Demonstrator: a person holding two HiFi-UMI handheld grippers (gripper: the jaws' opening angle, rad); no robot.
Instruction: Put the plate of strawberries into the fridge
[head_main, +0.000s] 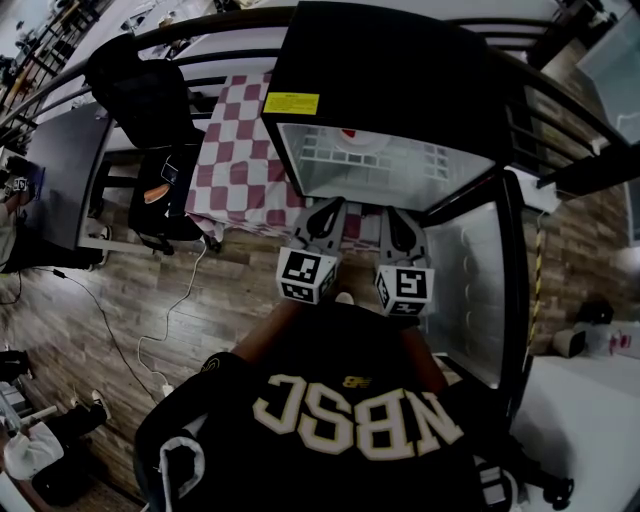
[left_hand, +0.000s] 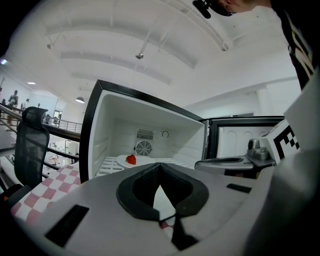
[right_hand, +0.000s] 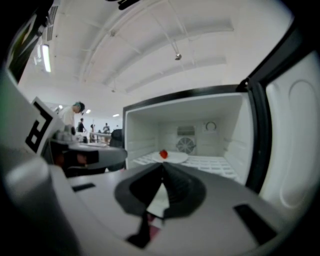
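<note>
Inside the fridge (head_main: 380, 60) the plate (left_hand: 122, 160) is already set; left tool (left_hand: 160, 168) and right tool (right_hand: 162, 168) are held shut and empty, so closing the door (head_main: 470, 290) is probably called for next.

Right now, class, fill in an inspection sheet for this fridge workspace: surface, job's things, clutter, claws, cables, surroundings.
Surface: checkered cloth with the fridge standing on it, its door swung open.
Job's things: plate on the fridge's wire shelf, one strawberry visible on it.
Clutter: nothing seen.
Grippers: left claw shut, empty; right claw shut, empty; both outside the fridge, facing its opening.
Cables: white cable trailing across the wood floor.
Surroundings: black office chair beside the table; a person far off.
</note>
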